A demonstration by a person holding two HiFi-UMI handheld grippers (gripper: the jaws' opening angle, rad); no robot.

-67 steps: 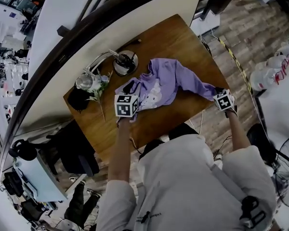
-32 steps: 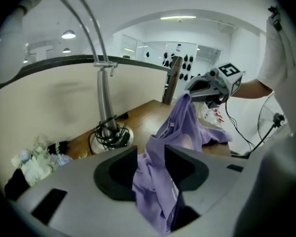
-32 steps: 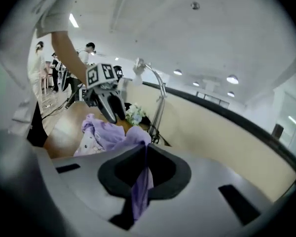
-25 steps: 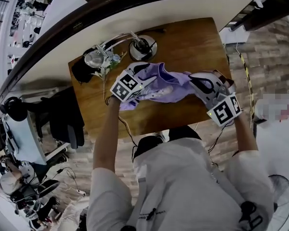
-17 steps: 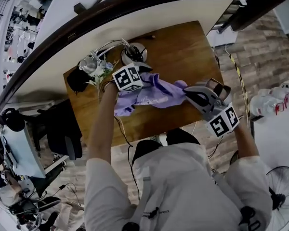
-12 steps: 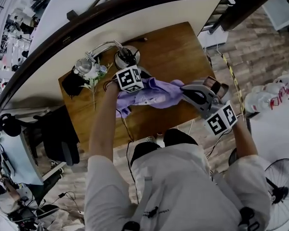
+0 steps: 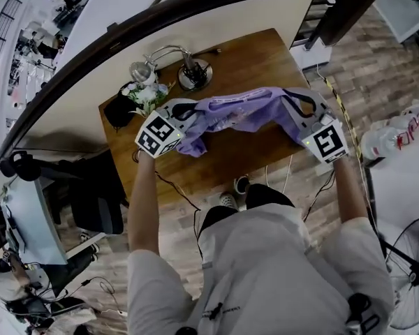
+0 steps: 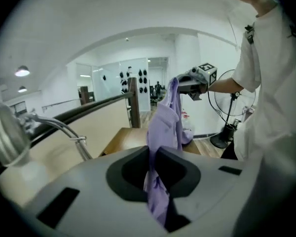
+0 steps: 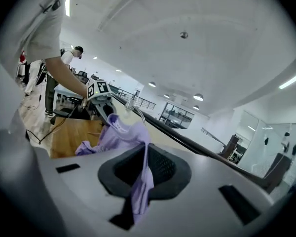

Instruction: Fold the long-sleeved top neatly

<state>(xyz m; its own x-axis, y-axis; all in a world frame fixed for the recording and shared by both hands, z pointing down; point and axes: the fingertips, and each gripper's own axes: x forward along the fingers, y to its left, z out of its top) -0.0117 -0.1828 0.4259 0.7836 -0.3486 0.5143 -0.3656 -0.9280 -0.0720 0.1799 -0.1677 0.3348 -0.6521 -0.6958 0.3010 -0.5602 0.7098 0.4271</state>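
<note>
Holding top (image 7: 241, 110) stretched in air over table (image 7: 258, 54): L gripper (image 8: 152, 157) jaws just closed on one edge, R gripper (image 9: 144, 159) clamped on other. Keep tension even, hands level, then lower flat w/o bunching.

Short-sleeved white shirt (image 7: 279, 271), possibly dark trousers (image 7: 220, 218)

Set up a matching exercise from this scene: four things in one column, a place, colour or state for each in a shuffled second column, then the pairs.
A purple top
B left gripper
C desk lamp
D table

1 stands on the table's far side
2 brown wood
3 shut on purple cloth
4 stretched across to the right gripper

Pairs: A-4, B-3, C-1, D-2.
The left gripper's jaws have just closed, cloth between them.
</note>
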